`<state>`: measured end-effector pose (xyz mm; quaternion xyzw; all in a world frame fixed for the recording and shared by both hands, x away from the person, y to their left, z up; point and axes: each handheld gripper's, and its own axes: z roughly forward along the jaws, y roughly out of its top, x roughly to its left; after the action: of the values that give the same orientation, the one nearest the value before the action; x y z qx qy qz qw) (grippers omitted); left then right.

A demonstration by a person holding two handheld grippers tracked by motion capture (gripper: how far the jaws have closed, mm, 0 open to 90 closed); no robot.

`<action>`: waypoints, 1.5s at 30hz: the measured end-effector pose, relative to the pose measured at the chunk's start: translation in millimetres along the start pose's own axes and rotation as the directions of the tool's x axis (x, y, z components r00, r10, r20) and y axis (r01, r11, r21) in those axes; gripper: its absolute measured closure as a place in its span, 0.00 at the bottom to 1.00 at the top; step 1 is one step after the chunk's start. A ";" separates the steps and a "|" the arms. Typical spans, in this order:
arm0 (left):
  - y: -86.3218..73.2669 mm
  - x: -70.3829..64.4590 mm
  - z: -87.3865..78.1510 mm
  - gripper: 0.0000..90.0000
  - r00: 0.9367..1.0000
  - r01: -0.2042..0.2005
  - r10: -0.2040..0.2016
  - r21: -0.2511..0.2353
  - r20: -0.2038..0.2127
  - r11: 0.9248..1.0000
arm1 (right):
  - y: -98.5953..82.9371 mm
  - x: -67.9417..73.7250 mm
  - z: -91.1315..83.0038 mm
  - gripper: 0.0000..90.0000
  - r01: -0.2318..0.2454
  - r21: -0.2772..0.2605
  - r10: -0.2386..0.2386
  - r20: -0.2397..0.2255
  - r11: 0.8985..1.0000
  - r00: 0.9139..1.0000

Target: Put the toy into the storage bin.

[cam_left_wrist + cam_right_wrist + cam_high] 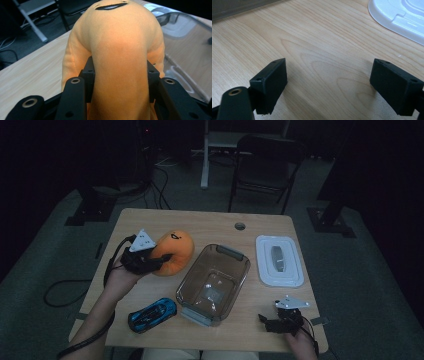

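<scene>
Left gripper (pixel 159 261) clamps the pumpkin (pixel 172 252)!

Nearest the person, the right gripper (pixel 267 321) rests low over the table (pixel 150 290), jaws spread wide with nothing between them. The blue toy car (pixel 152 314) sits at the near left edge. Farther out, the left gripper's jaws pinch the soft orange pumpkin at the table's left, just beside the clear box (pixel 214 282), whose white lid (pixel 279 261) lies off to the right.

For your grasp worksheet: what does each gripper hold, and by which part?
Left gripper pinches the orange plush pumpkin by one bulging side lobe. Right gripper holds nothing, fingers apart.
</scene>
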<state>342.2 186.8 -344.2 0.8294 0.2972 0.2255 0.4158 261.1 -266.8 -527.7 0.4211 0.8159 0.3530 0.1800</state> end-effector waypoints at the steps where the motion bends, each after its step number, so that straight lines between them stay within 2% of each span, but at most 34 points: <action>1: 3.5 -0.8 0.5 0.67 1.000 -0.010 0.010 -0.002 0.012 1.000 | 0.0 0.0 0.0 0.15 0.000 0.000 0.000 0.000 1.000 1.000; 6: 20.6 -9.0 5.8 0.67 0.997 -0.063 0.064 -0.015 0.051 0.998 | 0.0 -0.1 0.0 0.15 0.001 0.000 -0.001 0.000 1.000 1.000; 10: 32.2 -17.1 14.5 0.67 0.992 -0.083 0.085 -0.028 0.089 0.996 | 0.0 0.1 0.0 0.15 -0.001 0.000 0.001 -0.001 1.000 1.000; 14: 43.1 -31.0 28.4 0.66 0.983 -0.128 0.131 -0.032 0.130 0.991 | 0.0 0.1 0.0 0.15 0.000 0.000 0.000 0.000 1.000 1.000; 15: 44.8 -33.3 30.8 0.66 0.981 -0.128 0.132 -0.034 0.139 0.991 | 0.0 0.1 0.0 0.15 0.000 -0.001 0.000 0.000 1.000 1.000; 16: 47.6 -37.2 34.5 0.66 0.977 -0.145 0.148 -0.032 0.152 0.989 | 0.0 0.1 0.0 0.15 0.000 0.000 0.000 0.000 1.000 1.000; 17: 47.6 -37.2 34.5 0.66 0.977 -0.145 0.148 -0.032 0.152 0.989 | 0.0 0.1 0.0 0.15 0.000 0.000 0.000 0.000 1.000 1.000; 18: 51.3 -42.6 40.3 0.66 0.972 -0.163 0.164 -0.025 0.169 0.986 | 0.0 0.1 0.0 0.15 -0.001 -0.001 0.001 0.000 1.000 1.000; 23: 57.7 -54.8 57.7 0.66 0.959 -0.198 0.194 -0.005 0.208 0.980 | 0.0 0.0 0.0 0.15 0.001 0.000 -0.001 0.000 1.000 1.000; 26: 59.6 -62.7 67.0 0.66 0.949 -0.219 0.212 0.005 0.232 0.976 | 0.0 0.0 0.0 0.15 0.000 -0.001 0.000 0.000 1.000 1.000; 28: 60.2 -66.3 73.8 0.66 0.941 -0.234 0.220 0.021 0.258 0.972 | 0.0 0.0 0.0 0.15 0.001 -0.001 -0.001 0.000 1.000 1.000; 30: 59.4 -69.5 80.2 0.66 0.937 -0.247 0.228 0.039 0.265 0.968 | 0.0 0.1 0.0 0.15 0.000 -0.001 0.000 0.000 1.000 1.000; 36: 51.6 -71.5 96.0 0.66 0.933 -0.247 0.215 0.080 0.287 0.966 | 0.0 0.0 0.0 0.15 0.001 -0.002 -0.001 0.000 1.000 1.000; 38: 48.0 -72.9 101.2 0.66 0.930 -0.250 0.213 0.093 0.298 0.964 | -0.1 0.0 0.0 0.15 0.001 -0.001 -0.001 0.000 1.000 1.000; 42: 43.3 -78.9 111.3 0.66 0.923 -0.274 0.223 0.129 0.314 0.953 | -0.1 0.0 0.0 0.15 0.001 -0.001 -0.001 0.000 1.000 1.000; 45: 41.8 -81.6 116.8 0.65 0.922 -0.281 0.225 0.144 0.316 0.949 | -0.1 0.0 0.0 0.15 0.001 0.000 -0.001 0.000 1.000 1.000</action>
<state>368.7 46.5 -384.6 0.9205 0.1415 0.1221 0.3430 261.1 -266.9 -527.7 0.4207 0.8160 0.3531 0.1800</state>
